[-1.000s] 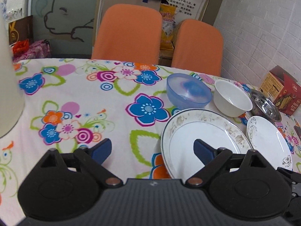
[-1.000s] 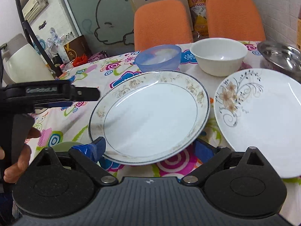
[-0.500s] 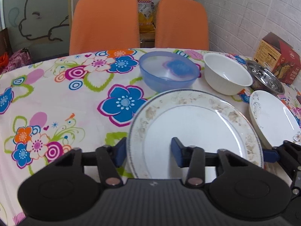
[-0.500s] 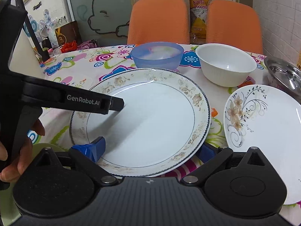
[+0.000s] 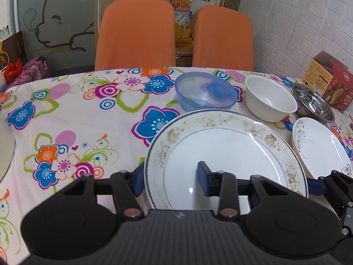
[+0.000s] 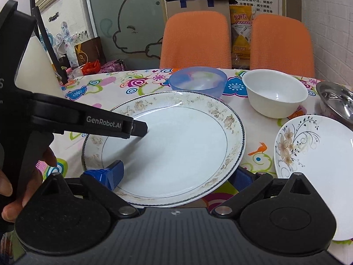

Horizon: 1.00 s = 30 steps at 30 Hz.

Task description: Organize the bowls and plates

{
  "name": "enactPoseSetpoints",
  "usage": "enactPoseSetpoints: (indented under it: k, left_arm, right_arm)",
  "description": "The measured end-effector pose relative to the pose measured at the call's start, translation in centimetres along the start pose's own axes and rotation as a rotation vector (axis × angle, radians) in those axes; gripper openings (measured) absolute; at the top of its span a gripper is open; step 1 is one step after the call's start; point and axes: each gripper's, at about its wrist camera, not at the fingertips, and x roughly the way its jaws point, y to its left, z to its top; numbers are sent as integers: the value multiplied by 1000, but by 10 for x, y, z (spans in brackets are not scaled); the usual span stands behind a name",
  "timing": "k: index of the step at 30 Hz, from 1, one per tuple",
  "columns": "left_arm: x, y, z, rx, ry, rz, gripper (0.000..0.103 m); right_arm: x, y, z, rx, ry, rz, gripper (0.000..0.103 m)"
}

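Since a second ago the left claw [image 5: 171, 180] has swung right and narrowed onto the near-left rim of the large plate [image 5: 225, 152]: one pad outside the rim, one on the plate face, closing on it (actual contact I cannot tell). Right claw [image 6: 176, 174] is spread wide, its blue pads flanking the plate's near edge, not gripping. The plate sits on the floral worktop [image 5: 72, 119], near edge looks raised towards the right claw, face up; round, so no long axis to align. Small flowered plate [image 6: 313, 154] lies just to its right, blue bowl [image 5: 206, 93] and white bowl [image 5: 270, 101] behind. To do this well: pinch deep on the rim, keep it level, lift clear before moving.
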Motion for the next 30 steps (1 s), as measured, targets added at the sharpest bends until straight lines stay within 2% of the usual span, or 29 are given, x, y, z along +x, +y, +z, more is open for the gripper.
enactPoseSetpoints:
  k: [7, 17, 23, 30]
  left_arm:
    - [-50, -4, -24, -3, -55, 36, 37]
    - [-125, -8, -100, -44, -80, 139, 38]
    - [-137, -2, -135, -91, -60, 143, 38]
    - [-129, 6, -151, -136, -50, 112, 38]
  right_arm:
    - [-38, 15, -13, -6, -41, 46, 88]
    - [-92, 58, -61, -34, -21, 129, 88]
    - [-99, 71, -79, -42, 3, 144, 88]
    - [-95, 78, -90, -63, 14, 129, 88]
